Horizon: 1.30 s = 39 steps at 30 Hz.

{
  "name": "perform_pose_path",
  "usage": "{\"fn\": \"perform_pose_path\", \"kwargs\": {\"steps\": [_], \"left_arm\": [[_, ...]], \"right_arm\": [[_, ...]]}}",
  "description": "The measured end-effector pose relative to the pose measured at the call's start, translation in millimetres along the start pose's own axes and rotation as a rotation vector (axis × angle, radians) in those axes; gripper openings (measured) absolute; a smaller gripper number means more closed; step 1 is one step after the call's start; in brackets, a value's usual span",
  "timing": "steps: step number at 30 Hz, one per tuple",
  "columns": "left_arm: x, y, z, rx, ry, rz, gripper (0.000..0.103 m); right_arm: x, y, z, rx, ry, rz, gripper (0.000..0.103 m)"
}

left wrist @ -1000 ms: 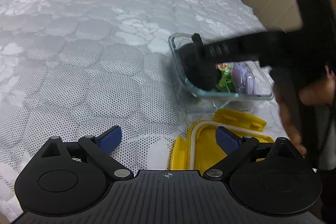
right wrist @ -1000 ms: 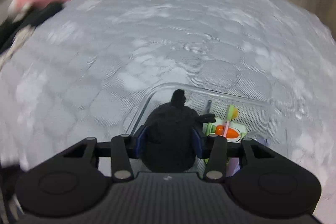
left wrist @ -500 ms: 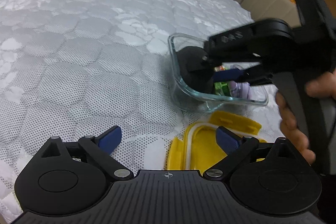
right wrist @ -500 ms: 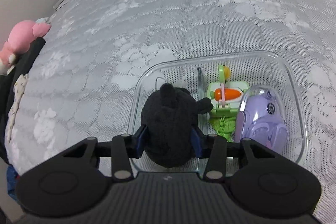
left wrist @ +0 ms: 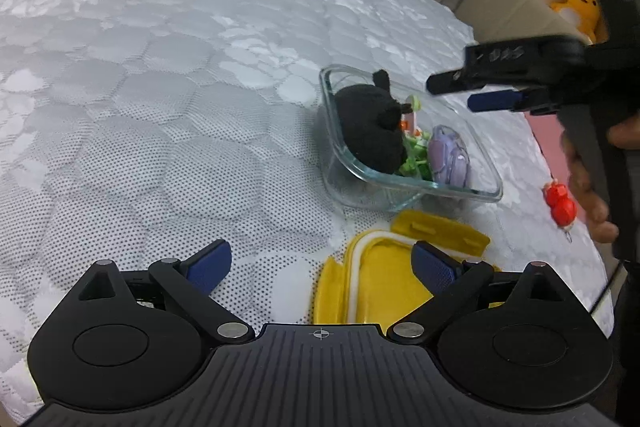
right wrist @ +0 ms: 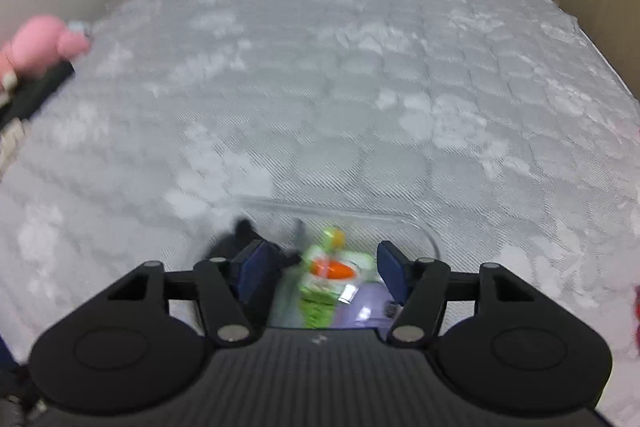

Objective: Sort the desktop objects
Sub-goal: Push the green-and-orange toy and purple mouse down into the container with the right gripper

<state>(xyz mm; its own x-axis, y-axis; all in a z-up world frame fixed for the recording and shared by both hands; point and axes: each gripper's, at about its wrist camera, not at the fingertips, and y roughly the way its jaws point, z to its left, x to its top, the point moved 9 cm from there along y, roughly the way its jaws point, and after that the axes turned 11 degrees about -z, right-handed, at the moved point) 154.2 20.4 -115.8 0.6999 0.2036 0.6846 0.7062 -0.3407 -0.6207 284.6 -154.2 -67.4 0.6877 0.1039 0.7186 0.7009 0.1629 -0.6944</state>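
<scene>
1. My left tool (left wrist: 320, 263) hangs low over the bed (left wrist: 160, 87) with its blue pads spread wide and nothing between them.
2. In the left wrist view the yellow lid (left wrist: 384, 283) lies flat on the bed at about 5 o'clock, its near part running under my right-hand pad; I cannot tell whether the pad touches it.
3. My right tool (right wrist: 318, 267) is also apart and holds nothing. In the left view it floats above the far right side of the glass container (left wrist: 472, 189), clear of it.
4. The glass container sits on the bed at about 2 o'clock in the left view, just beyond the lid.
5. Inside it, the black plush toy (left wrist: 370, 131) fills the left end, leaning against the wall.
6. Next to the plush is the green toy with a carrot (right wrist: 328, 275), and at the right end lies the purple mouse-shaped item (left wrist: 448, 157).
7. A small red toy (left wrist: 560, 207) lies on the bed at 3 o'clock, well right of the container, near my right hand (left wrist: 588, 183).
8. A pink plush (right wrist: 40, 43) rests at the far left edge of the bed, around 10 o'clock in the right view, which is blurred.
</scene>
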Motion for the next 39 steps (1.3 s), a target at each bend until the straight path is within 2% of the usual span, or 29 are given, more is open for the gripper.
{"fn": "perform_pose_path", "kwargs": {"steps": [3,4,5,6,8,13,17,18,21,27,32,35,39], "left_arm": [[-2.3,1.4,-1.7,-0.005,0.001,0.013,0.099],[-2.6,1.3,-1.4,-0.004,0.003,0.015,0.099],[-2.7,0.9,-0.8,-0.001,0.006,0.015,0.099],[-2.5,0.8,0.3,0.004,0.008,0.015,0.099],[-1.9,1.1,3.9,0.012,0.002,0.014,0.099],[-0.3,5.8,6.4,0.011,-0.039,0.02,0.099],[-3.2,5.8,-5.2,-0.007,-0.018,0.027,0.099],[-3.8,4.3,-7.8,-0.009,-0.005,0.025,0.099],[-4.2,1.0,-11.0,0.002,0.025,0.02,0.099],[-4.6,2.5,-18.5,-0.011,0.01,0.028,0.1],[-7.3,-5.2,-24.8,-0.004,0.072,0.017,0.1],[-6.7,-6.4,-24.7,0.0,0.076,0.011,0.1],[-6.5,-5.7,-27.6,0.0,0.085,0.005,0.1]], "right_arm": [[-8.4,23.2,1.0,-0.047,-0.081,0.009,0.05],[-11.9,31.6,3.4,-0.038,-0.084,0.016,0.041],[-15.5,39.9,6.2,-0.016,-0.071,0.024,0.025],[-19.2,48.1,8.9,0.006,-0.058,0.033,0.013],[-20.8,50.6,9.6,0.017,-0.013,0.029,0.013],[-9.5,10.6,5.1,0.092,0.061,-0.076,0.01],[-20.3,18.2,5.1,0.108,0.024,-0.021,0.01],[-20.8,20.0,4.2,0.106,0.019,-0.012,0.01],[-15.7,9.3,-4.2,0.101,0.049,-0.034,0.024],[-0.7,3.0,-16.9,-0.021,-0.001,-0.139,0.026],[-14.1,27.2,-17.2,0.004,0.035,-0.091,0.022],[-30.9,24.8,-15.2,-0.003,0.009,-0.013,0.016],[-42.6,17.2,-7.8,-0.012,-0.05,-0.017,0.016]]}}
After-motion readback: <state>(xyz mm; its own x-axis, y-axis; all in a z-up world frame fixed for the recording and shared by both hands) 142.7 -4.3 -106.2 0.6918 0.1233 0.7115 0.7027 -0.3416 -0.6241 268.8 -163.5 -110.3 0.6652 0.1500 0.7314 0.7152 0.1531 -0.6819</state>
